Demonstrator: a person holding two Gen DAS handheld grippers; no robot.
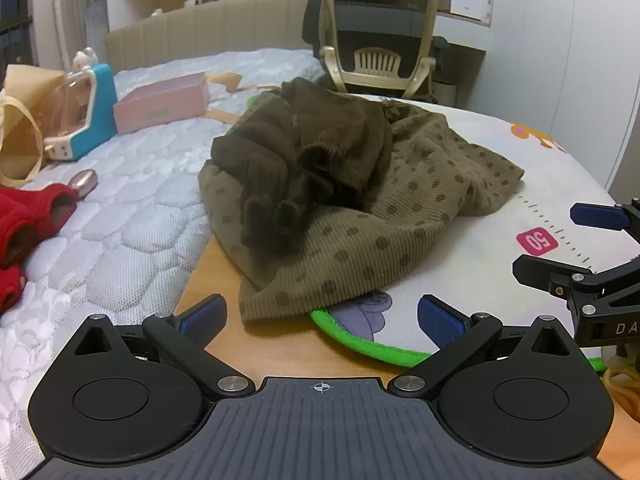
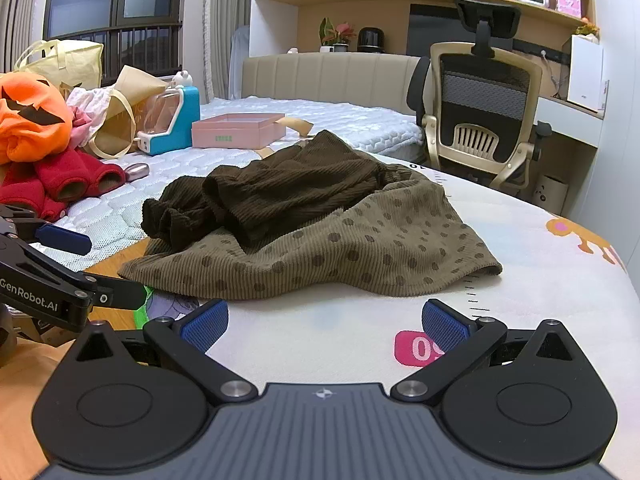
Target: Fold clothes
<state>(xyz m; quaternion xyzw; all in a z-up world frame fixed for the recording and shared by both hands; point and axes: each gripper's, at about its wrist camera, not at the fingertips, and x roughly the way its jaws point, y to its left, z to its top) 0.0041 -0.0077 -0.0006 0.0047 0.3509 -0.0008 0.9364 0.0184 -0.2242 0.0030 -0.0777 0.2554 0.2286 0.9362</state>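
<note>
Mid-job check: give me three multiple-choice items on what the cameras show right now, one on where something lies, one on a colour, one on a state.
1. Where is the dark brown garment?
A. on top of the dotted olive garment
B. inside the pink box
C. on the office chair

2. What colour is the edging of the printed mat?
A. red
B. green
C. white

3. How do both hand-held grippers, left and right, stand?
A. shut on cloth
B. one shut
C. open, holding nothing

Answers: 1 A, it lies bunched on the dotted cloth. 2 B, a bright green border shows in the left wrist view. 3 C, the blue pads stand wide apart with nothing between them.
</note>
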